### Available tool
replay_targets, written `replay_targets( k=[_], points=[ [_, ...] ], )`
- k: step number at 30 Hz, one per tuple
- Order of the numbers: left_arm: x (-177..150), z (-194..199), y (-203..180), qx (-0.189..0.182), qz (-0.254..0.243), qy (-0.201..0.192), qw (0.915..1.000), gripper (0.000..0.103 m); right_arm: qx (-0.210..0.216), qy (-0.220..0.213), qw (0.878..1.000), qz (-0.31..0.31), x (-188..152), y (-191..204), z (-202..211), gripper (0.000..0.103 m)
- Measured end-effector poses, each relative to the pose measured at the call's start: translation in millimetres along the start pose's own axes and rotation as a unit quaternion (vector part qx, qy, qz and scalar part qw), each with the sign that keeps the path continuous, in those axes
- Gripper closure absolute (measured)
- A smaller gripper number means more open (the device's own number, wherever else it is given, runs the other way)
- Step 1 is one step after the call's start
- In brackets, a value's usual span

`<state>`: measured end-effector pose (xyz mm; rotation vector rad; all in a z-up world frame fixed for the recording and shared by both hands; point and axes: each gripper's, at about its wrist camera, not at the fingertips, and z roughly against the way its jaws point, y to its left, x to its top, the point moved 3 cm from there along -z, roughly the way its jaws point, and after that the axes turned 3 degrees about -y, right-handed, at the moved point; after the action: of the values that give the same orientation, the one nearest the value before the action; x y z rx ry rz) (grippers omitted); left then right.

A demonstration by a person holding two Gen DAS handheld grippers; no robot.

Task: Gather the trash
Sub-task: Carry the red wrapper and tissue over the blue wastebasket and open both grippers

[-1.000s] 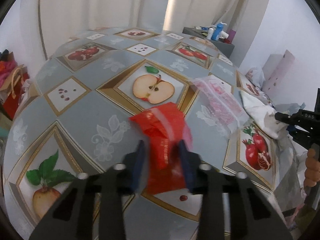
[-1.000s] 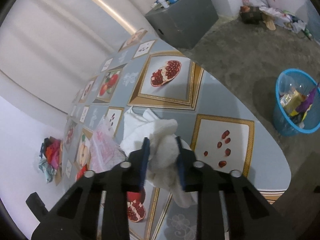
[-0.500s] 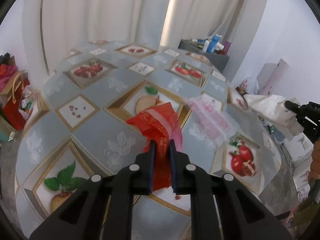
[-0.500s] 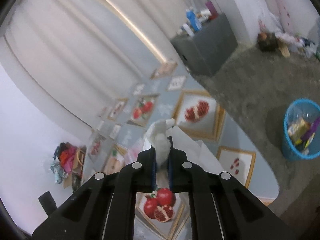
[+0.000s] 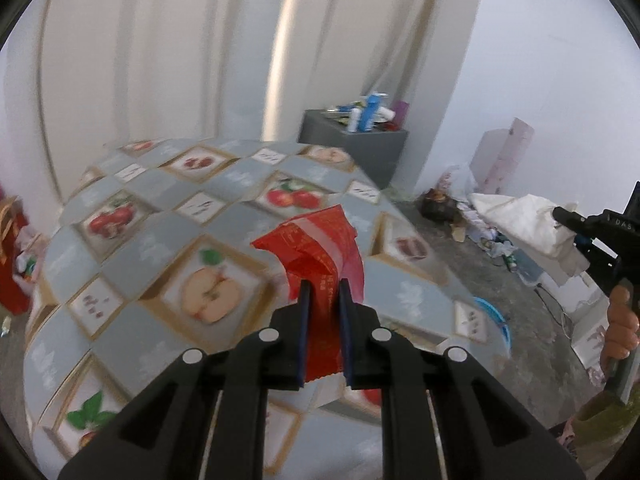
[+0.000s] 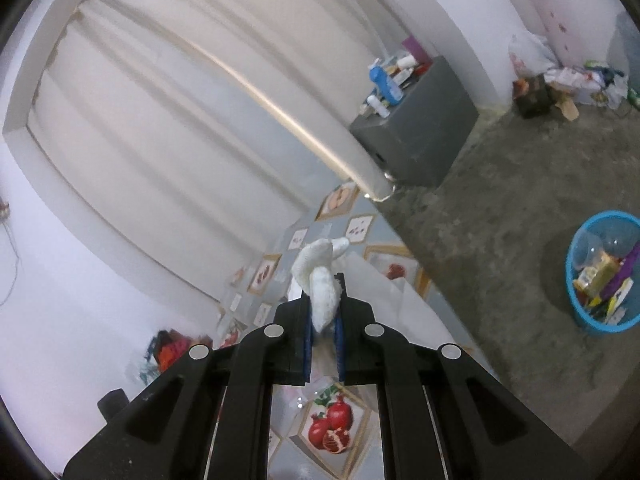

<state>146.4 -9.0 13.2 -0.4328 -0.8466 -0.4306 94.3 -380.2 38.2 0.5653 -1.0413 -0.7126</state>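
Observation:
My left gripper (image 5: 323,292) is shut on a crumpled red wrapper (image 5: 316,240), held up above the fruit-print tablecloth (image 5: 160,240). Its top sticks out past the fingertips. In the right wrist view my right gripper (image 6: 322,280) is shut on a white crumpled cloth or paper wad (image 6: 320,276), lifted off the table (image 6: 352,432). The same white wad (image 5: 520,220) shows at the right of the left wrist view, gripped by the right gripper (image 5: 560,214), which a hand (image 5: 622,320) holds. A blue trash basket (image 6: 604,272) with rubbish inside stands on the floor at right.
A grey cabinet (image 5: 356,148) with bottles on top stands by the white curtain beyond the table. Loose clutter and bags (image 6: 560,84) lie on the concrete floor near the far wall. A red bag (image 5: 16,276) sits at the table's left side. The basket's blue rim (image 5: 496,320) peeks past the table edge.
Both grippers closed on their items and rose off the table. The red wrapper and the white wad came up with them, and both views tilted toward the curtain and wall.

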Motion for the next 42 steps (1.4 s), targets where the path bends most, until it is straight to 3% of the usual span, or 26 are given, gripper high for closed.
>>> replay_targets(
  k=[9, 11, 15, 20, 26, 33, 36, 42],
  points=[
    [19, -49, -91, -0.058, -0.052, 0.032, 0.9964, 0.091, -0.064, -0.04, 0.997, 0.029, 12, -44, 36, 0.096],
    [22, -61, -113, -0.075, -0.064, 0.045, 0.9941, 0.091, -0.073, -0.047, 0.996, 0.013, 13, -64, 45, 0.096],
    [26, -83, -156, -0.104, -0.09, 0.066, 0.9883, 0.091, -0.015, -0.064, 0.993, -0.099, 19, -112, 65, 0.096],
    [22, -104, -203, -0.128, -0.105, 0.086, 0.9824, 0.091, 0.085, -0.084, 0.964, -0.236, 22, -165, 94, 0.096],
    [15, -119, -233, -0.143, -0.103, 0.093, 0.9799, 0.091, 0.172, -0.079, 0.933, -0.306, 33, -190, 110, 0.096],
    [18, -113, -215, -0.121, -0.077, 0.085, 0.9861, 0.091, 0.194, -0.054, 0.939, -0.279, 46, -167, 92, 0.096],
    [25, -102, -180, -0.093, -0.052, 0.073, 0.9916, 0.091, 0.213, -0.003, 0.943, -0.255, 36, -133, 61, 0.096],
    [32, -68, -80, 0.007, 0.006, 0.041, 0.9991, 0.091, 0.246, 0.13, 0.944, -0.178, -2, -37, -41, 0.095]
  ],
)
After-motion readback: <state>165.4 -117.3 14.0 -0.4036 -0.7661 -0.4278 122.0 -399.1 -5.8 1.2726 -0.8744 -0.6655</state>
